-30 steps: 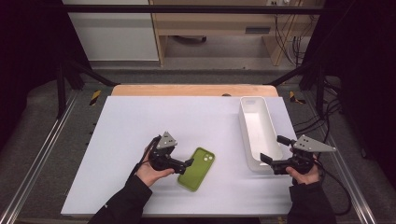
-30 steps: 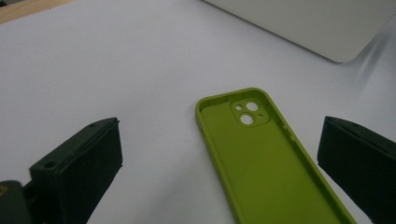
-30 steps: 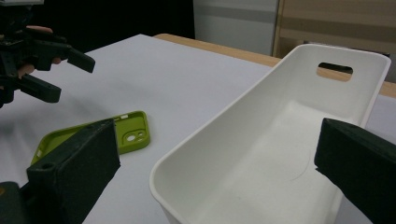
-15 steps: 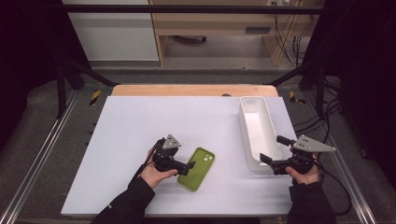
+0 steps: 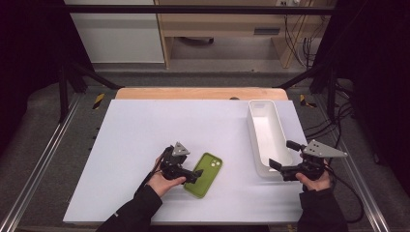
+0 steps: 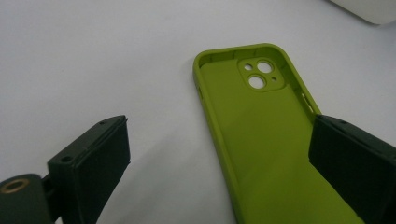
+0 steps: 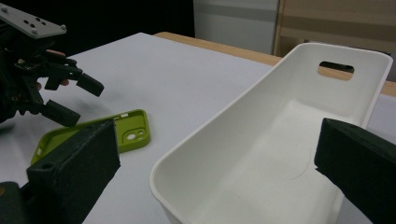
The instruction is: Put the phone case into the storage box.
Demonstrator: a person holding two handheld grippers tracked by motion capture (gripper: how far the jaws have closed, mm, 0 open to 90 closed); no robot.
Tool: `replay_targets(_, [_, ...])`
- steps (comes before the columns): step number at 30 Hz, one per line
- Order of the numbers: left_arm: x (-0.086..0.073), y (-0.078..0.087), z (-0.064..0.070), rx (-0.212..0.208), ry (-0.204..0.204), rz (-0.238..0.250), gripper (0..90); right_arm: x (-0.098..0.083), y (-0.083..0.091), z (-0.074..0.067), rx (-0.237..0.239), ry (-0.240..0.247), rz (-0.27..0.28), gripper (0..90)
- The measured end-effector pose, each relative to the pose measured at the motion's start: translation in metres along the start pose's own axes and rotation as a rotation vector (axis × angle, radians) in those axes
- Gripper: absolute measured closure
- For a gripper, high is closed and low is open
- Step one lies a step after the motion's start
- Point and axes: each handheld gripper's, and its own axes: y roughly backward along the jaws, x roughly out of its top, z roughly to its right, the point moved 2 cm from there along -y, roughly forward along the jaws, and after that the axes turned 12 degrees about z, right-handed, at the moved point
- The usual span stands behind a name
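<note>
A lime-green phone case (image 5: 205,174) lies inside-up on the white table (image 5: 145,135), camera cut-out at its far end. My left gripper (image 5: 195,175) is open at the case's near left side. In the left gripper view the case (image 6: 261,130) lies between the spread jaws, the right jaw over its right edge, the left jaw over bare table. My right gripper (image 5: 282,154) is open at the near end of a white tray (image 5: 251,130). In the right gripper view the tray's (image 7: 280,154) near rim sits between the jaws, with the case (image 7: 93,133) and left gripper (image 7: 81,102) beyond.
The tray is empty and runs lengthwise along the table's right side, with a handle slot (image 7: 335,69) in its far wall. A wooden strip (image 5: 198,93) borders the table's far edge. Metal rails (image 5: 43,154) flank the table.
My left gripper has edged right and closer to the green case, its jaws now around the case's near end. The right gripper and the tray have stayed put.
</note>
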Motion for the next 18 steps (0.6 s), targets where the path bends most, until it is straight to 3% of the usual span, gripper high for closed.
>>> replay_targets(5, [-0.0026, -0.0018, 0.0025, 0.004, 0.005, -0.011, 9.8, -0.0001, -0.0002, 0.0000, 0.000, 0.000, -0.001, 0.6])
replay_targets(18, [-0.0049, -0.0027, 0.0052, 0.024, 0.004, -0.036, 32.6, 0.0001, -0.0001, 0.0001, 0.000, -0.002, 0.000, 0.6])
